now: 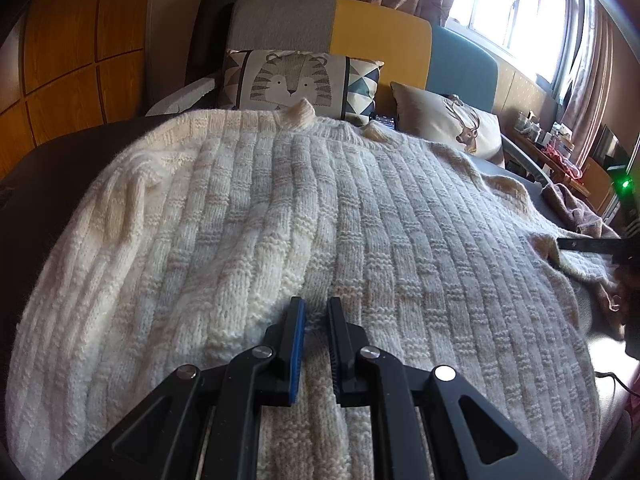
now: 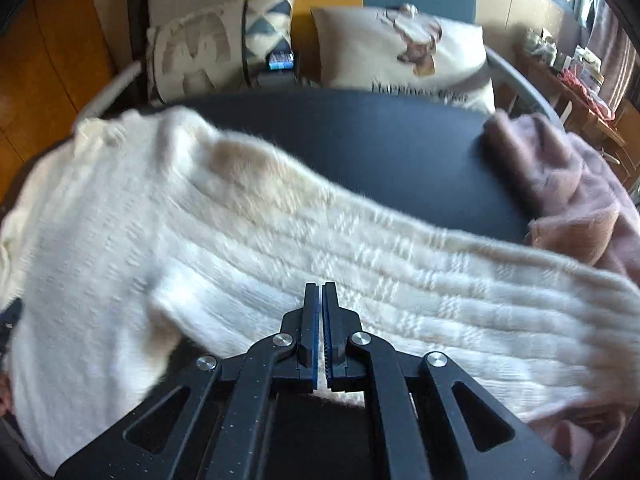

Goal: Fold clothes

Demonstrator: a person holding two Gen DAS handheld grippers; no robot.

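A cream knitted sweater lies spread flat on a dark table, covering most of it. Its long axis runs from the near hem straight away toward the sofa, and the collar points at the tiger-print cushion. The ribbing runs the same way, hem to collar. One sleeve stretches off sideways across the table, at a slant to the body, its end reaching toward a dusty-pink garment heaped at the table's right edge.

The left gripper sits low over the near hem, its jaws nearly together with a narrow ridge of cream knit pinched between the blue pads. The right gripper points down at the sleeve with its jaws pressed together; its tips sit against the knit, but the blurred view does not show whether any wool is caught in them.

A deer-print cushion leans against the sofa back, with a small lit screen between the two cushions.
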